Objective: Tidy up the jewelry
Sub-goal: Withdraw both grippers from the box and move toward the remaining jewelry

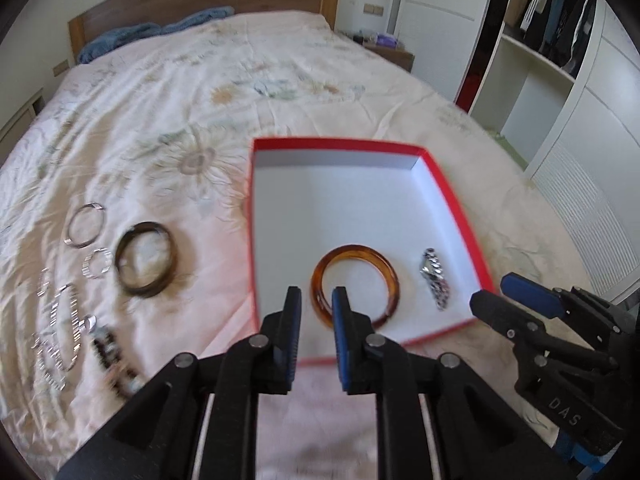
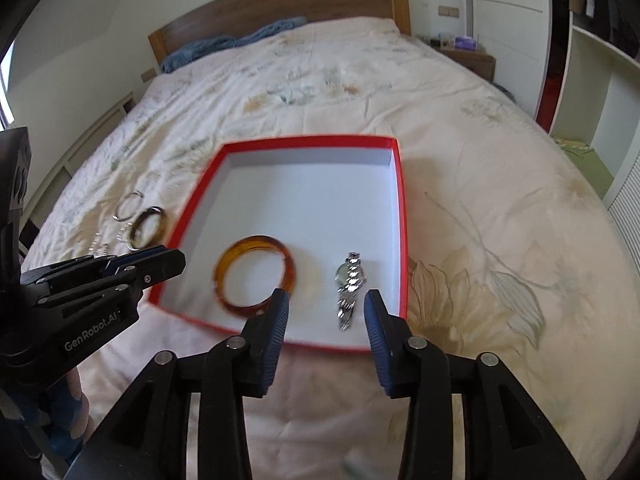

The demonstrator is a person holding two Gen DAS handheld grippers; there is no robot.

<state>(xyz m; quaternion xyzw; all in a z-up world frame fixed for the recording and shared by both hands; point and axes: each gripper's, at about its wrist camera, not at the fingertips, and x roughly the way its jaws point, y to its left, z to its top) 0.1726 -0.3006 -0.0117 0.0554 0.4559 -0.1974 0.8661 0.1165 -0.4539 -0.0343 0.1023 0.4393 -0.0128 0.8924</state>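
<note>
A red box [image 1: 448, 196] with a white inside lies on the bed; it also shows in the right wrist view [image 2: 402, 216]. Inside lie an amber bangle [image 1: 390, 276] [image 2: 234, 256] and a silver watch [image 1: 434, 276] [image 2: 350, 288]. My left gripper [image 1: 316, 304] is open and empty, its fingertips over the box's near edge by the bangle's left side. My right gripper [image 2: 326, 308] is open and empty, above the box's near edge with the watch between its fingers in view. A dark bangle [image 1: 146, 264], silver bangles [image 1: 86, 224] and several chains [image 1: 60, 332] lie left of the box.
The bed has a floral cream cover [image 2: 480, 240] and a wooden headboard [image 1: 200, 4]. A blue blanket [image 1: 132, 36] lies near the headboard. A bedside table [image 2: 468, 56] and white shelves [image 1: 540, 80] stand to the right.
</note>
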